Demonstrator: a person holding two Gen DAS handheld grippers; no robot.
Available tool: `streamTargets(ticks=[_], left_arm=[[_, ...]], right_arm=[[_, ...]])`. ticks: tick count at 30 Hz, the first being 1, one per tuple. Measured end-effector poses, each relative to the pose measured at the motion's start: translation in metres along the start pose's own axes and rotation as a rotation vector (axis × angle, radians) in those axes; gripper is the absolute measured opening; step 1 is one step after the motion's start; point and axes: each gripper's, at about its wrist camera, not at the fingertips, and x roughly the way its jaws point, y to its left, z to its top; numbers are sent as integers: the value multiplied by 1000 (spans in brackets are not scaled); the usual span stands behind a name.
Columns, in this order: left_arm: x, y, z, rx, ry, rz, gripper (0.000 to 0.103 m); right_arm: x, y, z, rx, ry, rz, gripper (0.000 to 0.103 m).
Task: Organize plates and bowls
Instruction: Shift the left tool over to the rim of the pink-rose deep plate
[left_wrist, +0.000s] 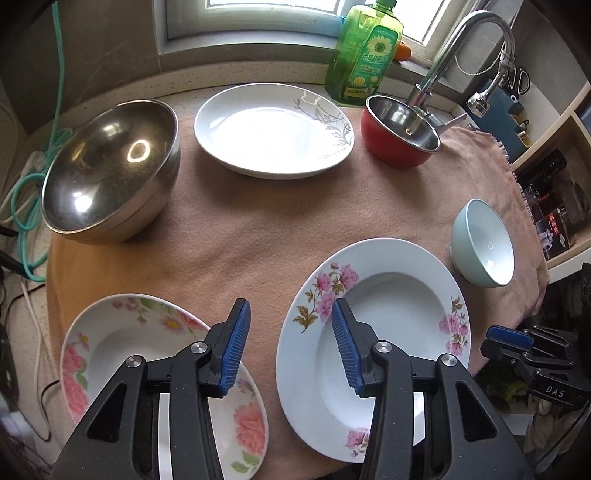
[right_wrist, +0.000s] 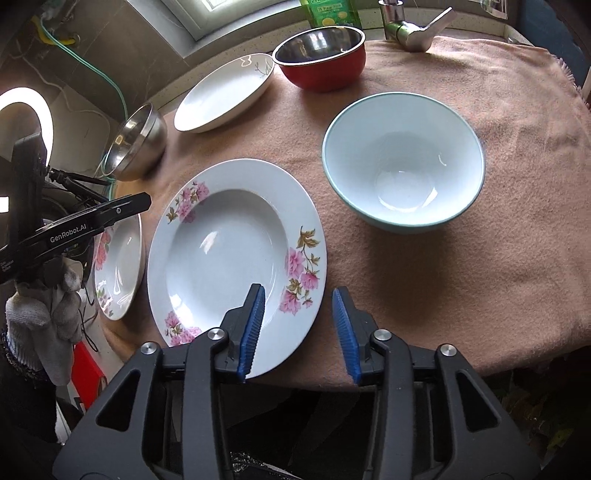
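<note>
A deep plate with purple-pink flowers (left_wrist: 388, 314) (right_wrist: 229, 251) lies near the front of the cloth. A plate with coral flowers (left_wrist: 122, 354) (right_wrist: 118, 266) lies to its left. A white plate with a grey leaf print (left_wrist: 273, 129) (right_wrist: 225, 96), a steel bowl (left_wrist: 110, 170) (right_wrist: 136, 144), a red bowl (left_wrist: 399, 129) (right_wrist: 321, 59) and a pale blue bowl (left_wrist: 484, 247) (right_wrist: 402, 162) stand further back. My left gripper (left_wrist: 291, 332) is open above the gap between the two flowered plates. My right gripper (right_wrist: 298, 321) is open, astride the near right rim of the purple-flowered plate.
A pink cloth (left_wrist: 258, 229) (right_wrist: 480, 258) covers the counter. A green detergent bottle (left_wrist: 365, 51) and a faucet (left_wrist: 461, 55) stand at the back by the window. Shelves (left_wrist: 554, 155) are at the right. Green cables (left_wrist: 29, 184) hang at the left.
</note>
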Motion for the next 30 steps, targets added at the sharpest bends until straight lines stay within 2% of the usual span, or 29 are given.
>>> streamTargets(ticks=[2,4,6,10,14,22,28,30], left_arm=[[-7,3,0,-18,-23,10,59],[-14,6,-1,-41,-42,34,64],[-20,11,-3,-61,-58,53,64],[-34,26,-8,-116,-89,85,66],[-47,39,-16,-156,-118,113,67],[-67,69,-38,-245,-147,172,71],[-72,100,-64,-362,-132,153,71],[-74,110,-72,-394,-132,167,71]], right_arm=[[-5,5,4,-18,-21,-10,48],[-7,11,10,-35,-33,-12,51],[-8,17,15,-51,-44,-8,57],[-11,30,27,-78,-65,5,60],[-8,48,36,-107,-78,23,69],[3,85,52,-167,-80,60,73],[17,115,59,-207,-62,99,73],[25,126,59,-226,-48,111,73]])
